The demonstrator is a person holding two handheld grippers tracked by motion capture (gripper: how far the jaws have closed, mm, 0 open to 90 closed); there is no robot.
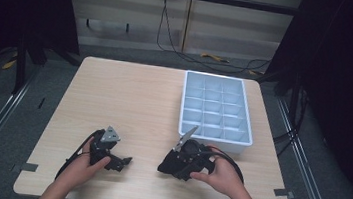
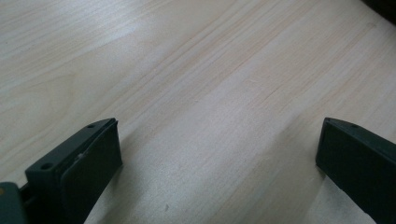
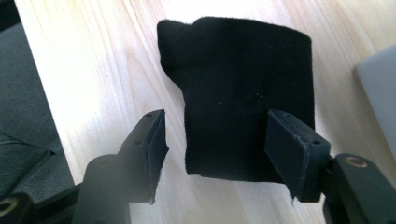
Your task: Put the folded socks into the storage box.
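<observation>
Broadly, the wooden table (image 1: 128, 104) carried the whole setup, w/ the pale divided tray (image 1: 217, 112) parked at its far right, within reach of the right hand; its compartments looked unfilled from the high view, though the near row sat partly behind the right gripper's grey plate. Tray placement suggested a sorting or stowing job, prob. w/ the cloth as the item to go in, but that was a judgement only.

Next in size, the black cloth (image 3: 243, 93) lay flat on the table just ahead of the right gripper (image 3: 215, 144), near the tray's front edge. It sat between the jaws, which stood apart w/ daylight on the left side; the right pad was at or very close to the cloth's edge, contact not certain. So: open, framing the cloth, not yet clamped. From the high view the cloth (image 1: 169, 165) merged w/ the gripper body, outline hard to separate. Whether it was folded, a sleeve or a single layer couldn't be told; its near edge was cut off behind the jaws.

Smallest, the left gripper (image 1: 108, 153) rested low at the table's near left, well apart from the cloth, jaws wide open over bare wood (image 2: 201, 93), seemingly idle. Jaw roots ran off frame.
</observation>
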